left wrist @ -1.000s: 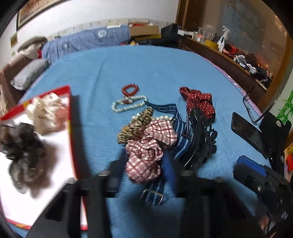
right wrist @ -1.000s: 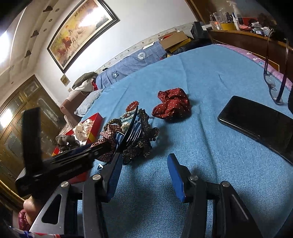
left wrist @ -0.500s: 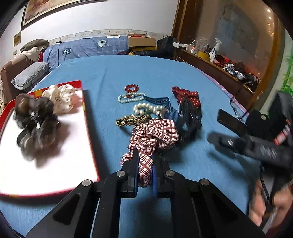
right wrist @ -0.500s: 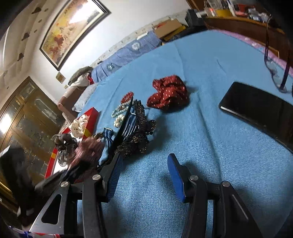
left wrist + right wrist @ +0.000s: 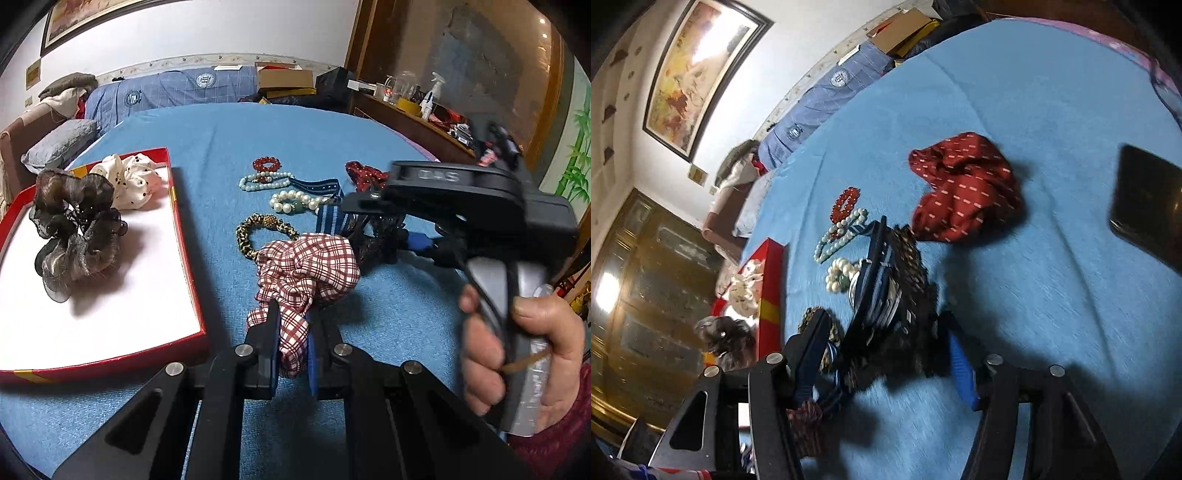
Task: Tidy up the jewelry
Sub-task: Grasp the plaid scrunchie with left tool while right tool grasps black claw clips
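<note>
My left gripper (image 5: 291, 332) is shut on a red-and-white plaid scrunchie (image 5: 310, 269), lifted a little over the blue cloth. To its left lies a red-rimmed white tray (image 5: 184, 236) holding a dark sheer scrunchie (image 5: 74, 225) and a cream dotted scrunchie (image 5: 129, 181). My right gripper (image 5: 886, 343) is open, its fingers on either side of the dark headbands (image 5: 886, 295). It also shows in the left wrist view (image 5: 413, 240). A leopard bracelet (image 5: 258, 229), pearl bracelets (image 5: 295, 201), a red bead bracelet (image 5: 266, 163) and a red dotted scrunchie (image 5: 964, 188) lie on the cloth.
A blue striped band (image 5: 325, 218) lies among the headbands. A black phone (image 5: 1148, 199) lies at the right of the cloth. A wooden sideboard (image 5: 417, 125) with bottles stands beyond the right edge, and a sofa with pillows (image 5: 59, 147) is at the far left.
My left gripper closed on the plaid scrunchie and lifted it slightly. My right gripper moved in from the right and lowered, open, over the dark headbands.
</note>
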